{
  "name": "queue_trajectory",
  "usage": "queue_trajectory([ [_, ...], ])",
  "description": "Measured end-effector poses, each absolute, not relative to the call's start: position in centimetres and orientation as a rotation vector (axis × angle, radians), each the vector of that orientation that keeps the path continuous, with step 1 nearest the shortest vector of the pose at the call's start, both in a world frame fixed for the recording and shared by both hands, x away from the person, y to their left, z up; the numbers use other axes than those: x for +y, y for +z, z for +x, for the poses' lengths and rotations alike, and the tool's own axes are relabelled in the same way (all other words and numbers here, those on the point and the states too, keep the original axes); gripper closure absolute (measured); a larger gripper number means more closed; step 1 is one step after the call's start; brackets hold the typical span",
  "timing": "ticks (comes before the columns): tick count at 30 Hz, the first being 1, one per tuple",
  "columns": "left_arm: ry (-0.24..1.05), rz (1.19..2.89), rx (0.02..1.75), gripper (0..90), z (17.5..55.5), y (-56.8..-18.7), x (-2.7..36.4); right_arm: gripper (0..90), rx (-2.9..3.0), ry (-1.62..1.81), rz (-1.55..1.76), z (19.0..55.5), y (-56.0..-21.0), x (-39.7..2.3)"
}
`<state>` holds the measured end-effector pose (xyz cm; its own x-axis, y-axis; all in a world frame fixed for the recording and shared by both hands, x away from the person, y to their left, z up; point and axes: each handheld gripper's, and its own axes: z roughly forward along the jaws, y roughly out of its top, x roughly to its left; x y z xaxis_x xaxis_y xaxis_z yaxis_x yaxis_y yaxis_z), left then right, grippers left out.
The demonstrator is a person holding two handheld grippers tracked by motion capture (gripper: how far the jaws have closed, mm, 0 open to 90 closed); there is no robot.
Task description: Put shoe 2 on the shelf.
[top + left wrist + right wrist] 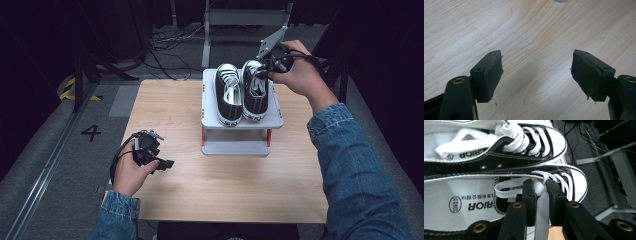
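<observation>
Two sneakers (240, 92) on rack (242, 123), right hand-held gripper (540, 191) pinching lace (541, 212), left hand-held gripper (536, 75) spread.

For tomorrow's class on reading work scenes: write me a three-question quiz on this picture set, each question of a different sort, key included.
1. True or false: the left tool holds a shoe.
2. What is pinched in the right tool? A) the lace B) a sock C) a cable
3. Fill in: both shoes stand on the top of a small ____.

Key:
1. False; it is open over the table.
2. A, the lace of the right-hand shoe.
3. Rack.
</observation>
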<state>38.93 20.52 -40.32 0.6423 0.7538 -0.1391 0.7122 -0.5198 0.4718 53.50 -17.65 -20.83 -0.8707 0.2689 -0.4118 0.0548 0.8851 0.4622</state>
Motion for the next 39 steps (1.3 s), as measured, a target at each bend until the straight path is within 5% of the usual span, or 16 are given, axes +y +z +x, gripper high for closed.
queue_trajectory([
  [26,0.103,2.391,1.129,25.6,39.0,-40.5,19.7,77.3,2.626,0.633,0.252,52.9,-22.4,-17.1],
  [34,0.112,2.383,1.132,25.6,39.1,-40.3,20.1,46.7,2.538,0.782,0.4,51.6,-22.4,-19.3],
  [39,0.154,2.39,1.17,25.4,39.5,-40.2,20.5,37.5,2.469,0.897,0.605,49.7,-21.9,-22.8],
])
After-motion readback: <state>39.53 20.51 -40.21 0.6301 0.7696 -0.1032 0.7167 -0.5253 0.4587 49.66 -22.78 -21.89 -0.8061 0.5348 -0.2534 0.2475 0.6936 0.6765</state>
